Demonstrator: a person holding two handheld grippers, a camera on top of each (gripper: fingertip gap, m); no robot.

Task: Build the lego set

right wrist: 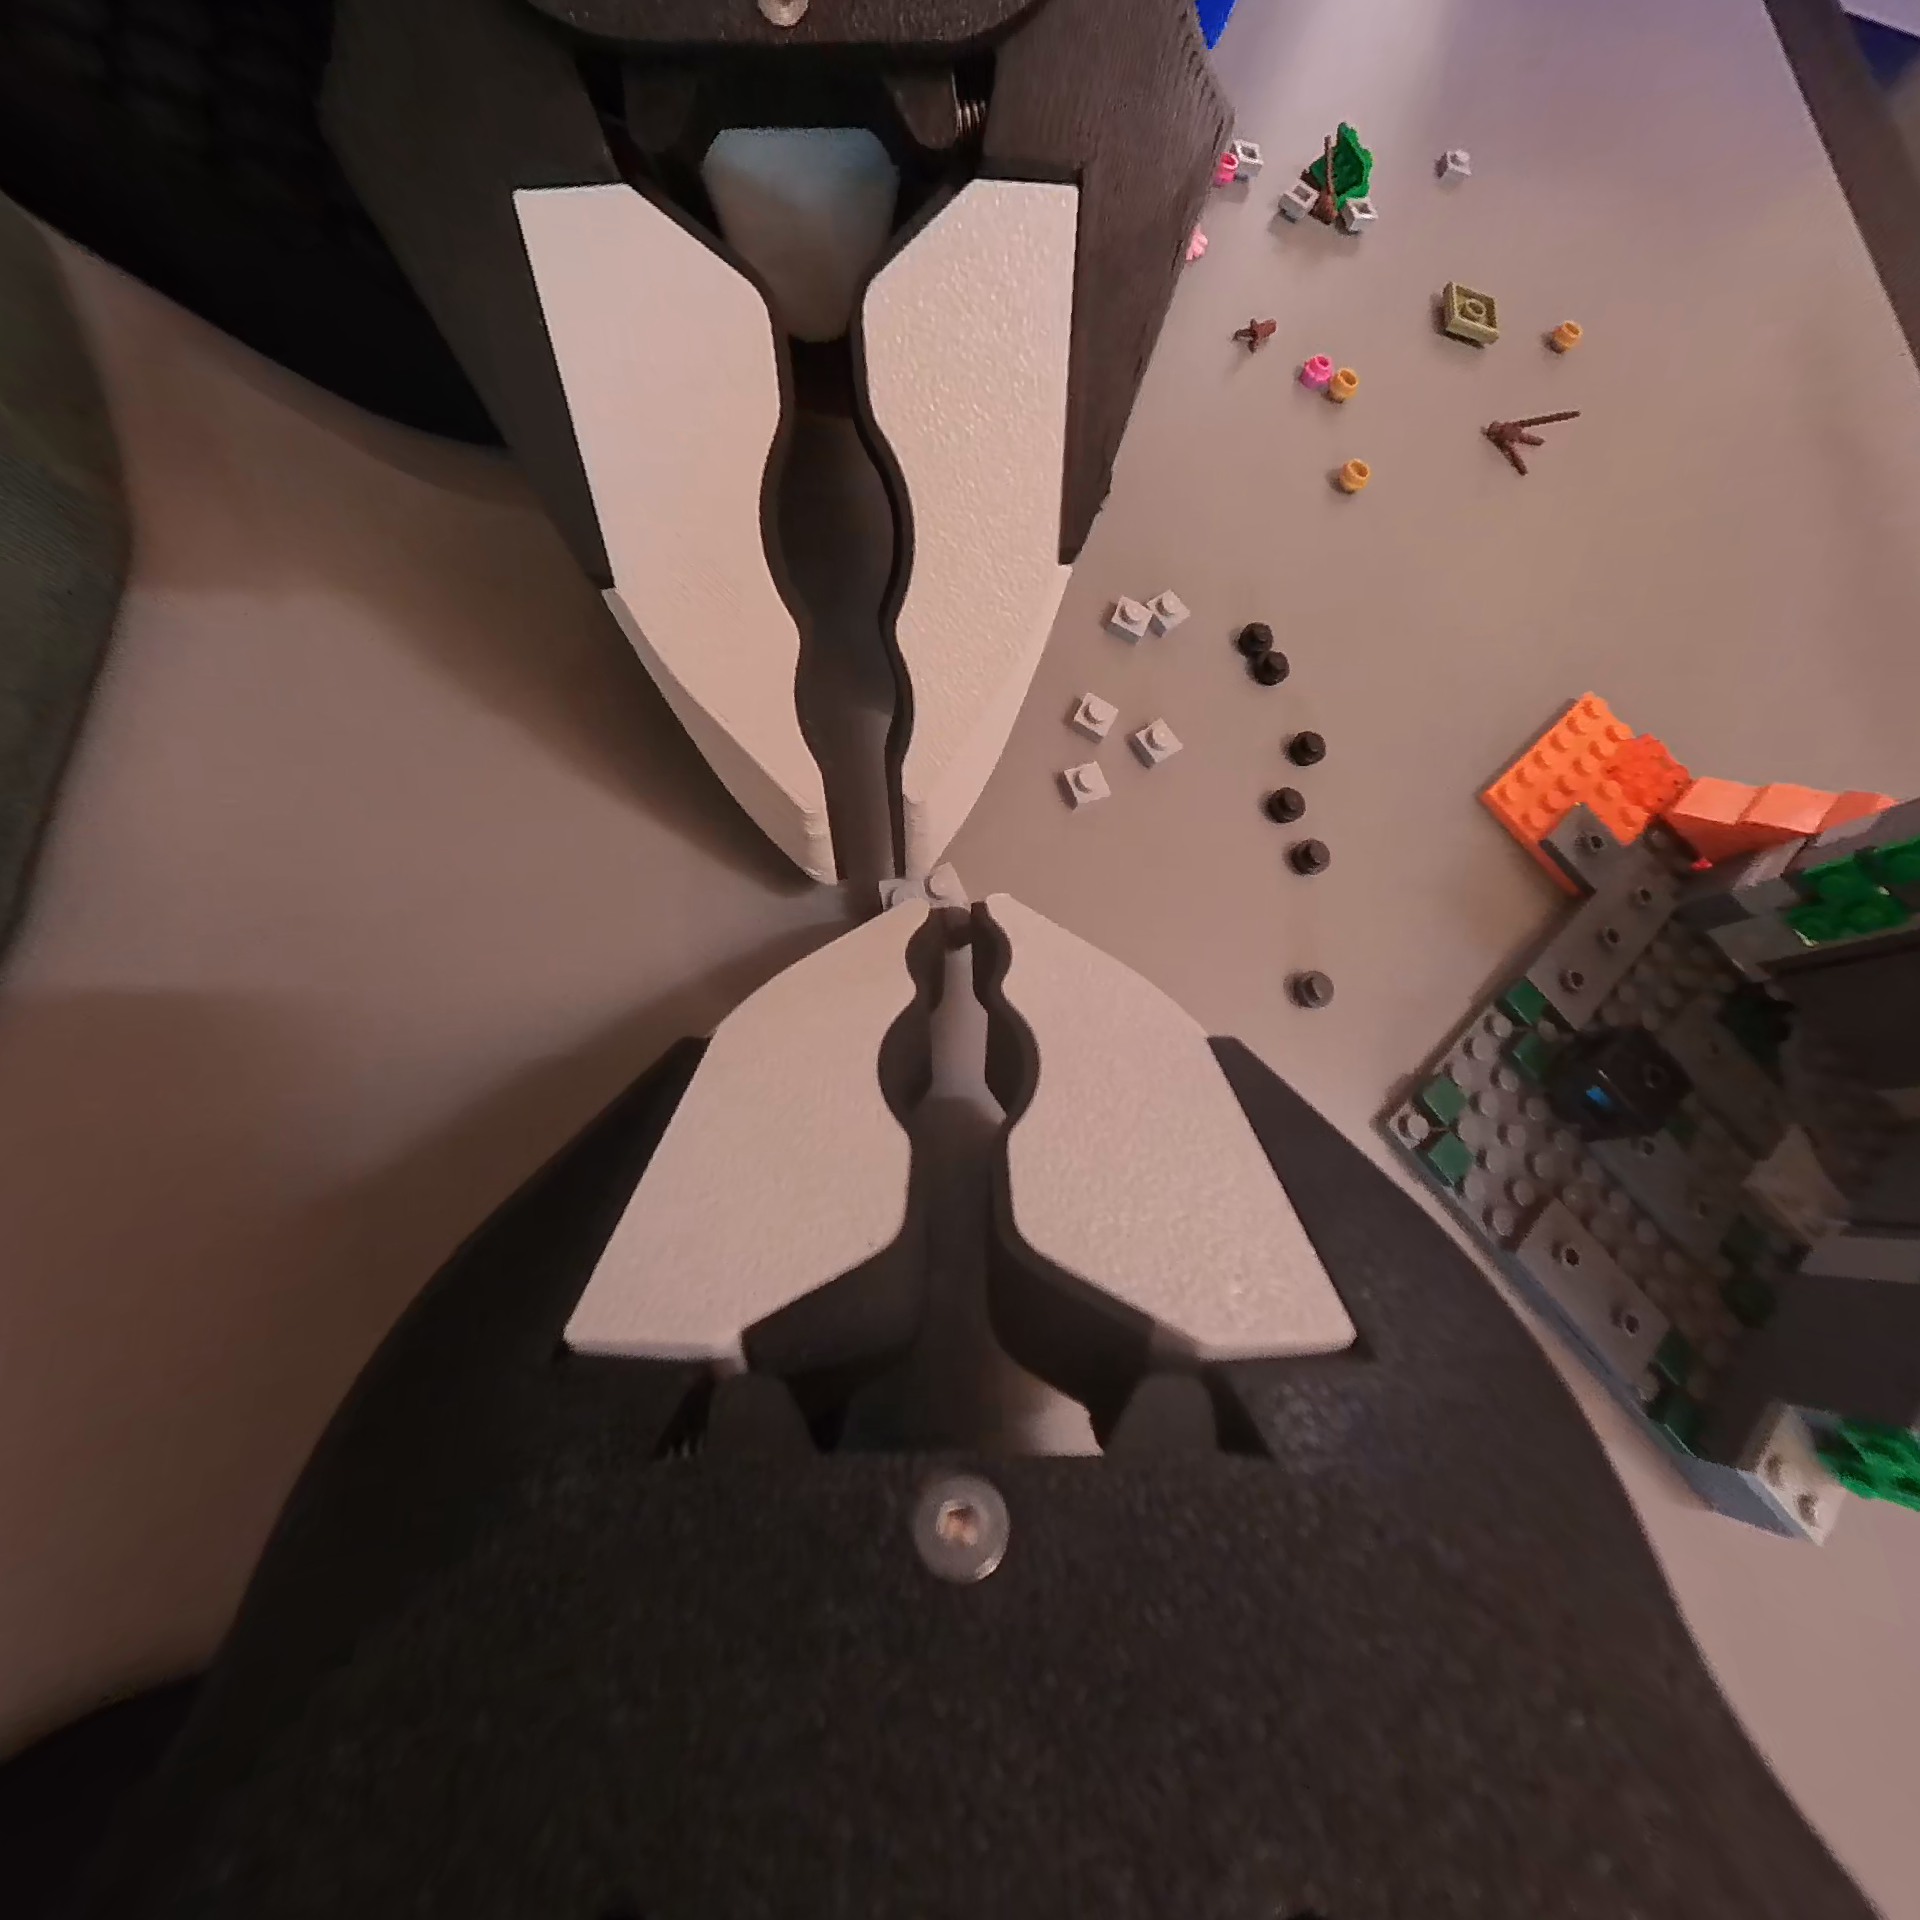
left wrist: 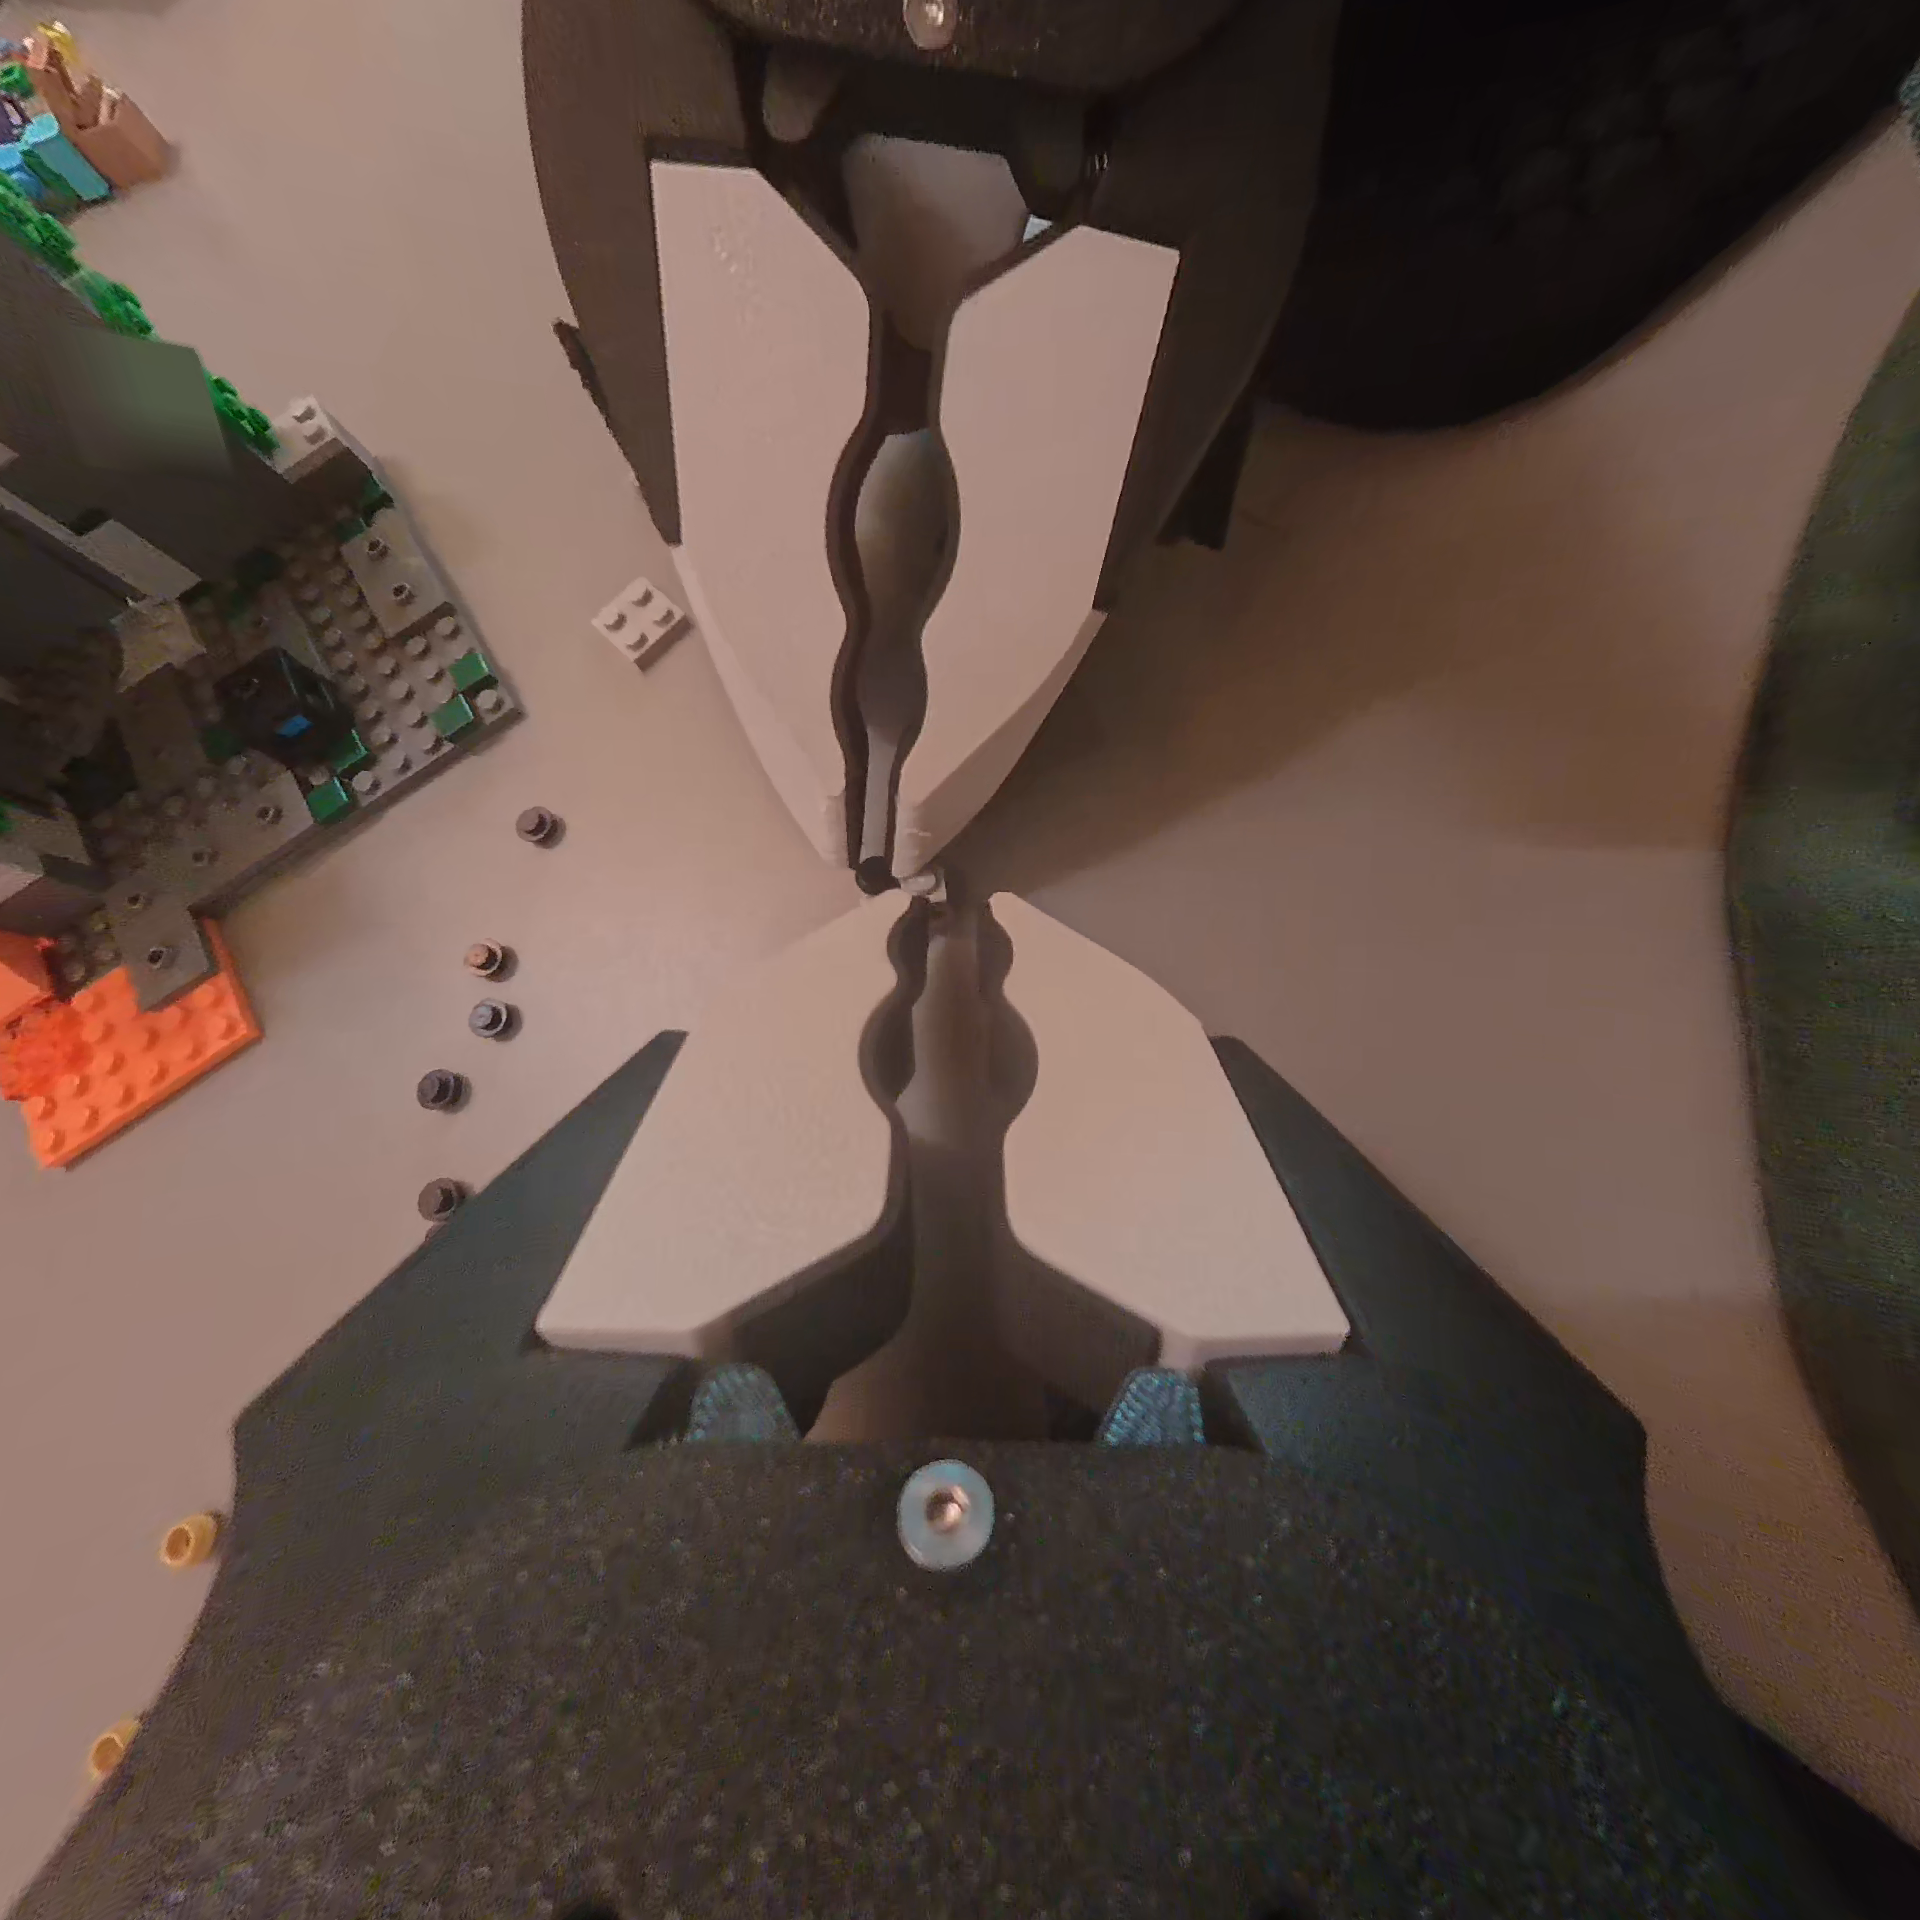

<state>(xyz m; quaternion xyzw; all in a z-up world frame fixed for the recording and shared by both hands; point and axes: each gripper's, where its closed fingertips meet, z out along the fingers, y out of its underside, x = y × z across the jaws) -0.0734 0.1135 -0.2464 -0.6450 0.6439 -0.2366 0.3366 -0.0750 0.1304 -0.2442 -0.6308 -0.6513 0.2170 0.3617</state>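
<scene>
Nearby, black studs [right wrist: 1306, 802] & lego build [right wrist: 1662, 1091]; both claws tip-to-tip, clenched on grey plate [right wrist: 920, 890].

i can read no writing in either view: no text, label, brand, number or sign that i can make out.
</scene>
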